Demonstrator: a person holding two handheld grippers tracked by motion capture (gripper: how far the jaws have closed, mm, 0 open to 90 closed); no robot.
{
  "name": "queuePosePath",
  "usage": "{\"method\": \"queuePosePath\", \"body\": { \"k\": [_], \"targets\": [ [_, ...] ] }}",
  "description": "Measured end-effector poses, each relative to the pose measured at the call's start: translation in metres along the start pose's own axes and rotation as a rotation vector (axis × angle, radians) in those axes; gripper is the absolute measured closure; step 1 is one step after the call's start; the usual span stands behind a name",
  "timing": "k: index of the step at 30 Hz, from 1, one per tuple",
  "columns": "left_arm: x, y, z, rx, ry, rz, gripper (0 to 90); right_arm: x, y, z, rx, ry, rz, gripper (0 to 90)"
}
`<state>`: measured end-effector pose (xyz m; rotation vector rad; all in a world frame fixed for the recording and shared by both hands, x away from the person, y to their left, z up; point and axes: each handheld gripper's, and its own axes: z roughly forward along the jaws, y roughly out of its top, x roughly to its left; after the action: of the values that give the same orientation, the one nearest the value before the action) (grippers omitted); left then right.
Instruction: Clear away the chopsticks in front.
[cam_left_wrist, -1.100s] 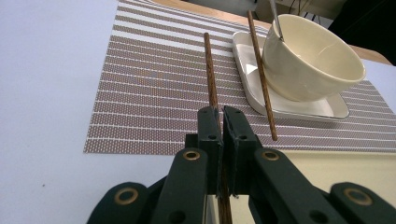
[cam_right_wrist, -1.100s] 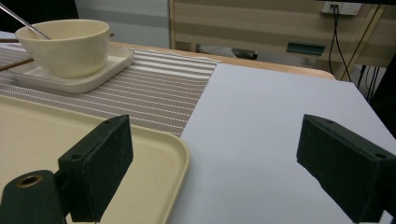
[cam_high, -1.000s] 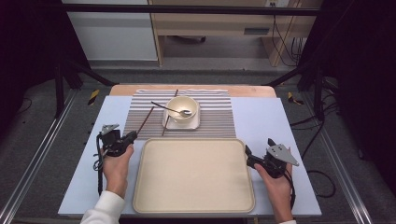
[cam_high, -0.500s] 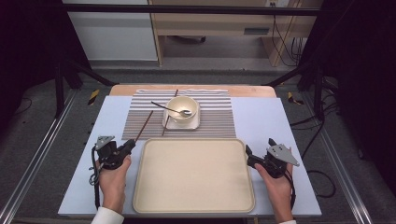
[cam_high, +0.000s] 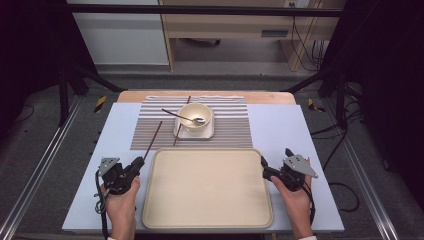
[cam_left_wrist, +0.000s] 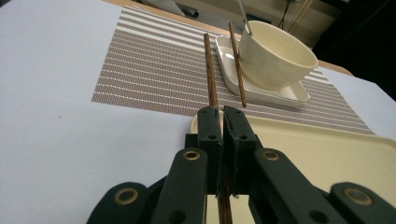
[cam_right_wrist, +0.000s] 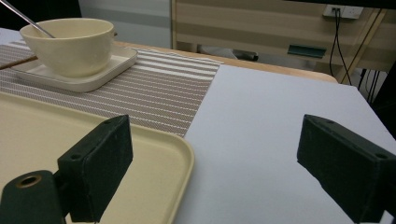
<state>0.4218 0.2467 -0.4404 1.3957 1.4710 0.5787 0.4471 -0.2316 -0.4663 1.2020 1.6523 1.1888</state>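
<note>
My left gripper is shut on the near end of a dark brown chopstick. The chopstick slants away over the striped placemat, just left of the cream tray. A second chopstick lies against the white square plate. On that plate stands a cream bowl with a metal spoon in it. My right gripper stands open at the tray's right edge, with nothing between its fingers.
A pale blue mat covers the table under the placemat and tray. The wooden table edge runs along the back. Black frame posts and cables stand beyond the table on both sides.
My left gripper has moved toward the near edge of the table and slightly left, drawing the held chopstick back with it. The right gripper has stayed put.
</note>
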Motion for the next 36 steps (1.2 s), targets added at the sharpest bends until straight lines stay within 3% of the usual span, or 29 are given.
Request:
{"method": "queuePosePath", "body": {
  "k": [10, 13, 18, 31, 36],
  "targets": [
    [-0.013, -0.005, -0.015, -0.036, 0.006, 0.016, 86.2, -0.004, -0.001, 0.0, 0.0, -0.005, 0.023, 10.3],
    [-0.019, -0.008, -0.022, -0.052, 0.022, 0.059, 86.2, -0.002, -0.001, 0.0, -0.002, 0.0, 0.01, 10.3],
    [-0.021, -0.016, -0.027, -0.056, 0.011, 0.034, 86.2, -0.002, -0.002, -0.003, 0.003, -0.005, 0.017, 10.3],
    [-0.026, -0.037, -0.047, -0.075, 0.007, 0.02, 86.2, 0.003, -0.001, -0.004, 0.005, -0.004, 0.001, 10.4],
    [-0.028, -0.04, -0.046, -0.069, 0.003, 0.021, 86.2, 0.002, -0.002, -0.003, 0.005, -0.003, 0.003, 10.4]
  ]
}}
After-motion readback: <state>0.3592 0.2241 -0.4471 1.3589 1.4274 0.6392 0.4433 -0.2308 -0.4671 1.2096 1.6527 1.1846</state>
